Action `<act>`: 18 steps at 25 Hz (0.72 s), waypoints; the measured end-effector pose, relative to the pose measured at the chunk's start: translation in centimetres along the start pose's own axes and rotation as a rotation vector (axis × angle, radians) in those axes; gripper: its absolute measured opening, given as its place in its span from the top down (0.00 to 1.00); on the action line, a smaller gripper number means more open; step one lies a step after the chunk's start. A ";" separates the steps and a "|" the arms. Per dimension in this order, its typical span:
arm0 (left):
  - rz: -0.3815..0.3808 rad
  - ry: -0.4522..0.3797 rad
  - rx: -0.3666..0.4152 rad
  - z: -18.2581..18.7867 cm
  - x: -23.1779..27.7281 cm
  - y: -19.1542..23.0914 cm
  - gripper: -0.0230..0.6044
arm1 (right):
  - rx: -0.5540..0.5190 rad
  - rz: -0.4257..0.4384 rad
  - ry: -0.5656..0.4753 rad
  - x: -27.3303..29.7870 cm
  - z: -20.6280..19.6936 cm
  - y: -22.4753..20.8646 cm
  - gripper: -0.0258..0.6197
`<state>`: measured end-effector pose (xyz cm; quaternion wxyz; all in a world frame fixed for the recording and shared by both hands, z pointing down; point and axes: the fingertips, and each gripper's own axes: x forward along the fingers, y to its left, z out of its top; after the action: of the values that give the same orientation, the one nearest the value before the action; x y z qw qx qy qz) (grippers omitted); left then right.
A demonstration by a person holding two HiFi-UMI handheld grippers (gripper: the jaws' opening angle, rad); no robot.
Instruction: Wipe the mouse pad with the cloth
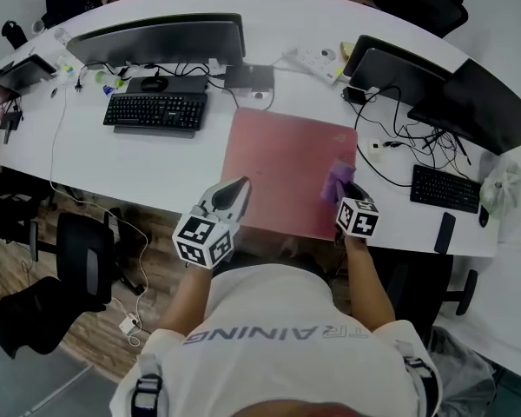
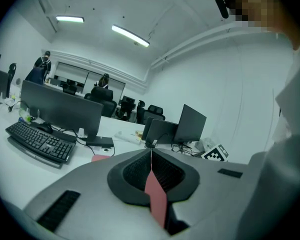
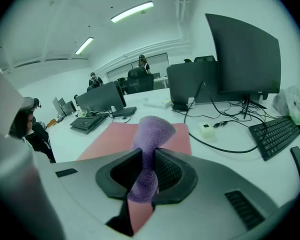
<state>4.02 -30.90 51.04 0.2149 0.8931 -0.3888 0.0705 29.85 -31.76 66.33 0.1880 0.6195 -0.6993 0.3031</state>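
A large pink mouse pad (image 1: 282,159) lies on the white desk (image 1: 113,163) in front of me. My right gripper (image 1: 346,191) is shut on a purple cloth (image 1: 337,179), which it holds over the pad's right front part. In the right gripper view the cloth (image 3: 152,134) bulges out past the jaws of the right gripper (image 3: 149,156), with the pad (image 3: 112,136) under it. My left gripper (image 1: 236,188) hovers at the pad's front left edge. Its tips meet in the left gripper view (image 2: 151,152), with nothing between them; pink pad shows through the slit behind.
A black keyboard (image 1: 156,111) and a monitor (image 1: 161,40) stand left of the pad. To its right are dark screens (image 1: 399,72), cables, a small white box (image 1: 373,150), a second keyboard (image 1: 445,188) and a phone (image 1: 445,231). A power strip (image 1: 317,59) lies behind.
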 end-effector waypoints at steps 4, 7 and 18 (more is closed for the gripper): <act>-0.001 -0.002 0.003 0.7 -3.6 3.8 0.91 | -0.009 0.063 -0.019 -0.4 0.2 8.1 0.82; 0.004 0.012 -0.005 0.2 -6.5 7.0 0.91 | -0.032 0.120 0.002 0.5 -0.8 14.7 0.82; -0.005 0.046 -0.010 -1.2 -13.9 15.1 0.91 | -0.131 0.279 0.157 6.0 -8.2 33.1 0.82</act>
<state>-16.39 -30.29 53.04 0.2287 0.8911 -0.3819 0.0885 -4.54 -29.34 69.94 0.2382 0.4774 -0.7798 0.3275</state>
